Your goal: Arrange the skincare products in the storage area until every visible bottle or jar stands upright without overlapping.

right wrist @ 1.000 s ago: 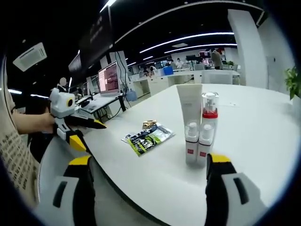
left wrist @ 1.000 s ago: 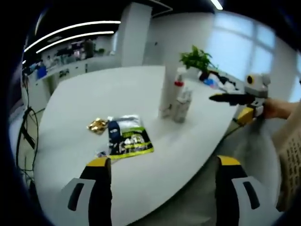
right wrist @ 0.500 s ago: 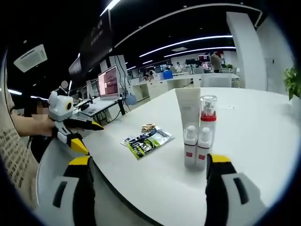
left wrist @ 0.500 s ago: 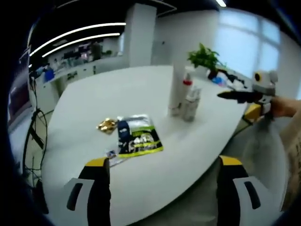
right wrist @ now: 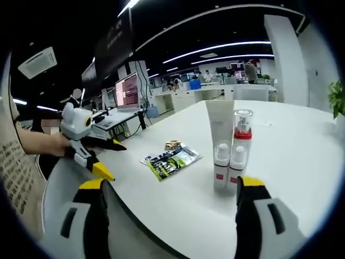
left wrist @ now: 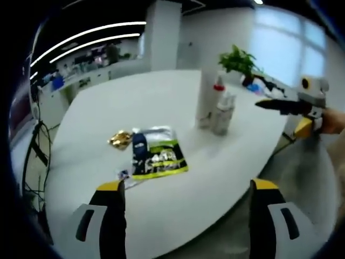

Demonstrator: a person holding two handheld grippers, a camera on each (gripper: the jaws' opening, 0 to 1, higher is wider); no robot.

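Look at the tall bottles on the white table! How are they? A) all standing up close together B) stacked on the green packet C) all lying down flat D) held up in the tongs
A: the bottles stand upright in a tight cluster on the table, apart from the green packet, and both tongs are empty.

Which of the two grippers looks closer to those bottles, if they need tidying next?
Probably the right hand-held gripper: the bottles stand just beyond its open jaws. The left hand-held gripper faces a green packet, with the bottles farther across the table.
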